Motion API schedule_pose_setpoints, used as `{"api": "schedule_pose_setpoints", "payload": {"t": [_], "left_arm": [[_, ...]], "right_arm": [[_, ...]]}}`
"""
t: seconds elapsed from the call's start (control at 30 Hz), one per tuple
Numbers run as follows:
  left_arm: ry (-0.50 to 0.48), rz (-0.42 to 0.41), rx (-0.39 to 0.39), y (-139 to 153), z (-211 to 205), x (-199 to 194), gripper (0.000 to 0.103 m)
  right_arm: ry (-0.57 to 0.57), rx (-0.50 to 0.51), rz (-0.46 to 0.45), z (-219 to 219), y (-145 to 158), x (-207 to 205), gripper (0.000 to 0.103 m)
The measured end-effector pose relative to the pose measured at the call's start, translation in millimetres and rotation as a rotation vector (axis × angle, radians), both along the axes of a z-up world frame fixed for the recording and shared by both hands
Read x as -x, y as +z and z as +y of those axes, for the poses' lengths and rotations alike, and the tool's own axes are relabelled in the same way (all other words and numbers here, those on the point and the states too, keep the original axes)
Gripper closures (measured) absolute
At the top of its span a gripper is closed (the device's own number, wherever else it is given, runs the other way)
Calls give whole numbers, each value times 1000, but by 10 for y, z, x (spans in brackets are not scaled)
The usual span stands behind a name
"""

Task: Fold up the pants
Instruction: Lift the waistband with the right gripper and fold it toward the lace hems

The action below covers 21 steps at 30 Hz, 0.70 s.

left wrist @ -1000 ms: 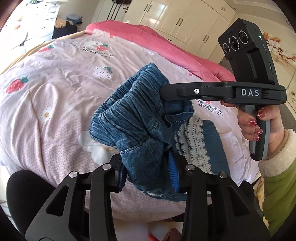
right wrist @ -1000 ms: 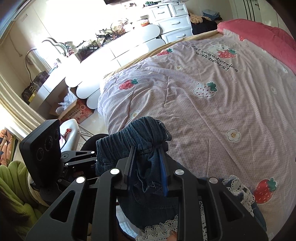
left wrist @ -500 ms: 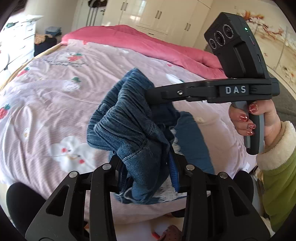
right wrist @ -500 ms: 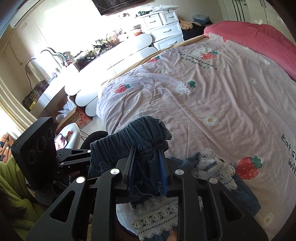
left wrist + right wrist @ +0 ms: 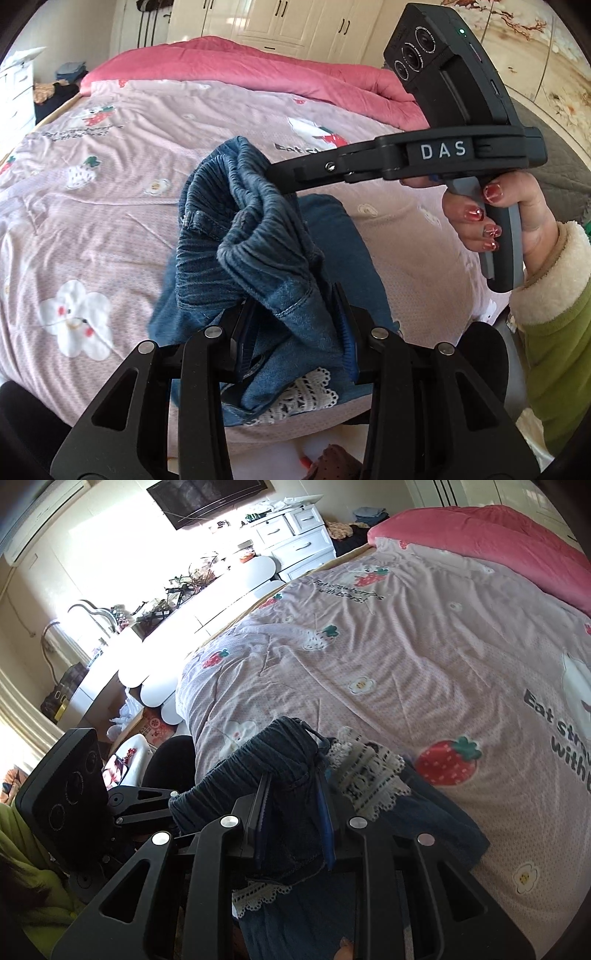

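A pair of blue denim pants (image 5: 255, 236) with a ribbed elastic waistband and white lace trim (image 5: 306, 391) hangs between both grippers over the near edge of the bed. My left gripper (image 5: 291, 332) is shut on a bunched part of the waistband. The right gripper (image 5: 273, 173) reaches in from the right in the left wrist view and clamps the other end of the band. In the right wrist view the right gripper (image 5: 293, 808) is shut on the dark denim (image 5: 280, 775), with lace cuffs (image 5: 365, 771) and the legs trailing onto the quilt. The left gripper's body (image 5: 70, 786) shows at lower left.
The bed carries a pale pink strawberry-print quilt (image 5: 406, 646) with a darker pink blanket (image 5: 258, 70) at its far end. White drawers (image 5: 295, 539) and a cluttered white desk (image 5: 207, 594) stand left of the bed. A hand with red nails (image 5: 491, 210) holds the right gripper's handle.
Both grippers have carried the pants sideways along the bed's near edge while keeping their grip. More of the legs and lace now lies on the quilt.
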<state>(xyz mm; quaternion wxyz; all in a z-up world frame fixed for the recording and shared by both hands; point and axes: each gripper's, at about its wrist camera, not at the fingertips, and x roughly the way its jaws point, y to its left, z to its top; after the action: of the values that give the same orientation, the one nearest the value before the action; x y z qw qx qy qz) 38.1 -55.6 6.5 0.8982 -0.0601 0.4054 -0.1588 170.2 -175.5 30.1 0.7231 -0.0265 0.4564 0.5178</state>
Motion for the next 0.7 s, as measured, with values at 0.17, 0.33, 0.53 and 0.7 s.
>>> {"api": "schedule_pose_setpoints", "payload": {"t": [0.17, 0.33, 0.53, 0.7], "left_arm": [[-20, 7, -3, -64, -96, 26, 74], [-44, 11, -5, -96, -214, 2, 74], [-100, 23, 7, -165, -405, 42, 74], [-155, 17, 22, -150, -495, 147, 74]], "right_arm": [[-34, -1, 6, -176, -16, -22, 81], [-70, 9, 10, -302, -21, -45, 81], [-116, 36, -2, -415, 61, -26, 80], [-126, 51, -16, -377, 140, 50, 59]]}}
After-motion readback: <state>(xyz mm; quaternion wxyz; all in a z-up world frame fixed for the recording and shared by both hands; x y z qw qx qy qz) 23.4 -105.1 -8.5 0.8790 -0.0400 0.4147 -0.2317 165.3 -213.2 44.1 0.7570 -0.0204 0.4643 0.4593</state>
